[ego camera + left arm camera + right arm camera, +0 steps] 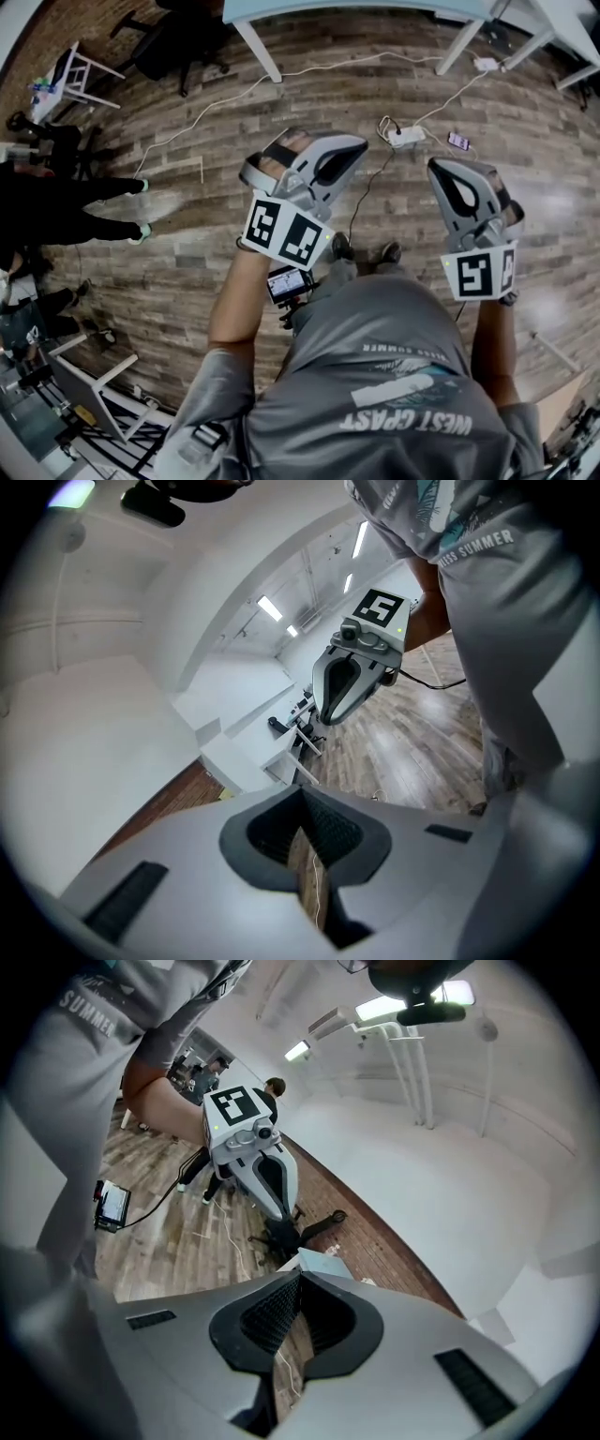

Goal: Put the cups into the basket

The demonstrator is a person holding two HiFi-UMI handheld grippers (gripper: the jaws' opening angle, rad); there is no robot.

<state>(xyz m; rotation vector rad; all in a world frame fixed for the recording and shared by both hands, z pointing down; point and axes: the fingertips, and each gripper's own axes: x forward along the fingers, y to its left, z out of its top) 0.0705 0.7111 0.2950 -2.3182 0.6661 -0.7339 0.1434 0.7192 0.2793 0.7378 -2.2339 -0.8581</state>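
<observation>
Over bare plank floor [187,272], well away from any work surface: the person stands holding both tools up at chest height, elbows bent, jaws pointing outward and away from the body.

- Left gripper [302,797]: jaws closed tip to tip. Only a sliver of floor shows through the hollow behind the tips, and nothing is held.
- Right gripper [298,1283]: same state, pads together and empty. Each tool's camera sees the other tool alongside, so the two are carried side by side and apart, not touching.
- Cups and basket: not in any view. I can't say where they are. The only furniture nearby is a white table [356,9] at the far edge of the head view, and its top is out of sight.
- On the floor ahead: a power strip [406,137] with a white cable [309,70] trailing off, and a phone [458,141] just beside it.

Judgement: this looks like a carry or ready posture. The jaws are probably kept together because there is nothing to grasp yet. The task itself does not appear to be under way. The likely next need is to face the cups and part the jaws. The cable is a trip risk if the person walks forward.
</observation>
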